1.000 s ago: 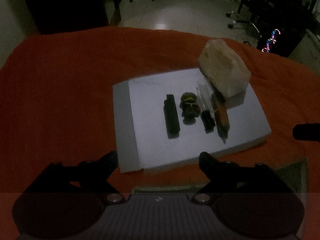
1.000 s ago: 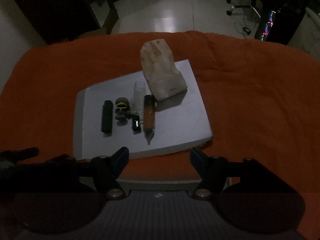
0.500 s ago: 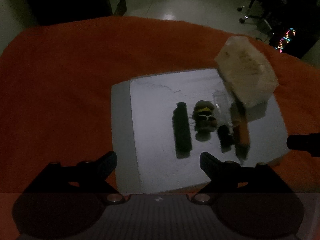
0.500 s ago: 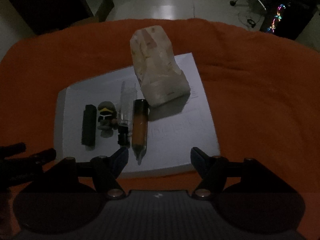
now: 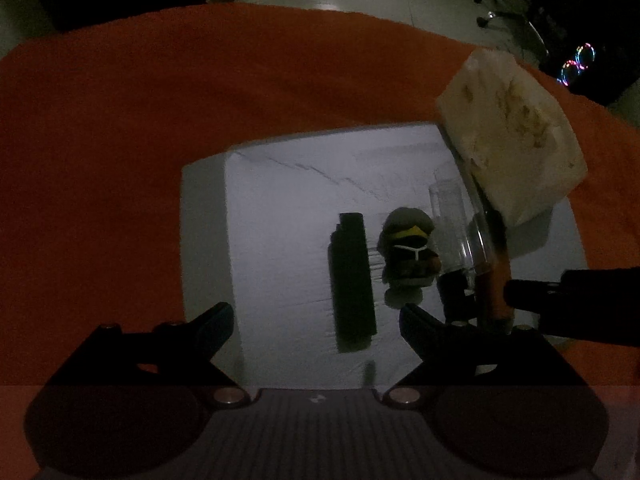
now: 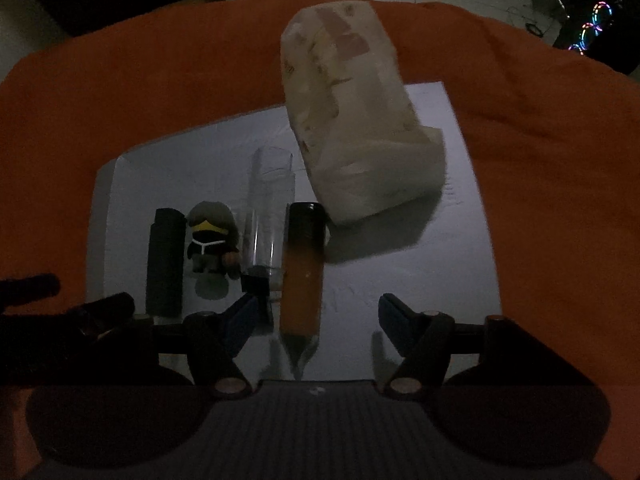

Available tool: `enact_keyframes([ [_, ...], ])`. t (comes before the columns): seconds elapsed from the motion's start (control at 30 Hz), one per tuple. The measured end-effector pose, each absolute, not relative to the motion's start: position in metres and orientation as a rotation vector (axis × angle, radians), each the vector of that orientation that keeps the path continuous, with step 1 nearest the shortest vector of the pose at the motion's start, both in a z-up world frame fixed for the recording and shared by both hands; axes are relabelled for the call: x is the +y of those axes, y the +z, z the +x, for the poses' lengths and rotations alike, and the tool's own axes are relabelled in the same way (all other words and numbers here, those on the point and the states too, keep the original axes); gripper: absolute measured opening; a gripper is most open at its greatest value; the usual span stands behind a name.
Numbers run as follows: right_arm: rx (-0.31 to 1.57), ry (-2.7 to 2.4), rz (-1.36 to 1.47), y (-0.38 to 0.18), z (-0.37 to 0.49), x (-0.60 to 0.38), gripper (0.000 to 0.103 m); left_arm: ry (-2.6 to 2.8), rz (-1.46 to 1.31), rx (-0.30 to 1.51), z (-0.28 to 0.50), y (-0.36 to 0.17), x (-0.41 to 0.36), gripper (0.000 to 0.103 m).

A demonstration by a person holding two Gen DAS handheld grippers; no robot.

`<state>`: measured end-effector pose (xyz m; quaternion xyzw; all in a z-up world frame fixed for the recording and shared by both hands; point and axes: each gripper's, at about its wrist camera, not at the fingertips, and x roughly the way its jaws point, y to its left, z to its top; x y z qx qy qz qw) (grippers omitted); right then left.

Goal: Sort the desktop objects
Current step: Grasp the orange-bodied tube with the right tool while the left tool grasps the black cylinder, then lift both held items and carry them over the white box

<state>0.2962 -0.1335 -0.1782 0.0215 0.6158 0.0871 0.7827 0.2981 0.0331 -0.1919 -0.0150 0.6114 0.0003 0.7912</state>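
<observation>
On a white sheet [image 6: 420, 280] over an orange cloth [image 6: 540, 160] lie 5 things in a row: 1 black stick [image 6: 165, 264], 1 small figure [image 6: 212, 246], 1 clear tube w/ black cap [image 6: 270, 216], 1 fat orange pen [image 6: 302, 276], 1 pale tissue pack [image 6: 356, 120] resting on the far right corner. Right gripper [image 6: 316, 316]: jaws apart but closing, pen tip btwn them, not touched. Left gripper [image 5: 316, 320]: jaws spread wide, closing slightly, holding nothing; black stick's [image 5: 352, 276] near end sits btwn the fingers.
</observation>
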Motion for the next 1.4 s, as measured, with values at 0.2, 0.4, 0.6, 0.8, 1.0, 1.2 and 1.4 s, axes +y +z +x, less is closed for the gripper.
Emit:
enact_keyframes([
  [0.2,1.327,0.187,0.008,-0.193,0.303,-0.125,0.063,-0.018,-0.034,1.328,0.308,-0.206,0.024,0.074],
  [0.4,1.346,0.186,-0.002,-0.206,0.306,-0.125,0.058,-0.011,-0.039,1.341,0.317,-0.219,0.019,0.070],
  [0.6,1.364,0.182,0.018,-0.210,0.308,-0.126,0.056,0.050,-0.060,1.363,0.322,-0.234,0.023,0.055],
  [0.8,1.343,0.208,-0.052,-0.206,0.305,-0.115,0.028,0.027,-0.083,1.360,0.319,-0.238,0.025,0.024],
  [1.0,1.342,0.196,-0.099,-0.197,0.295,-0.121,0.028,0.013,-0.063,1.368,0.306,-0.233,0.031,0.022],
  [1.2,1.353,0.173,-0.124,-0.187,0.279,-0.134,0.028,0.012,-0.049,1.362,0.300,-0.222,0.040,0.022],
  [1.4,1.359,0.156,-0.135,-0.185,0.276,-0.135,0.028,0.037,-0.039,1.386,0.306,-0.228,0.039,0.026],
])
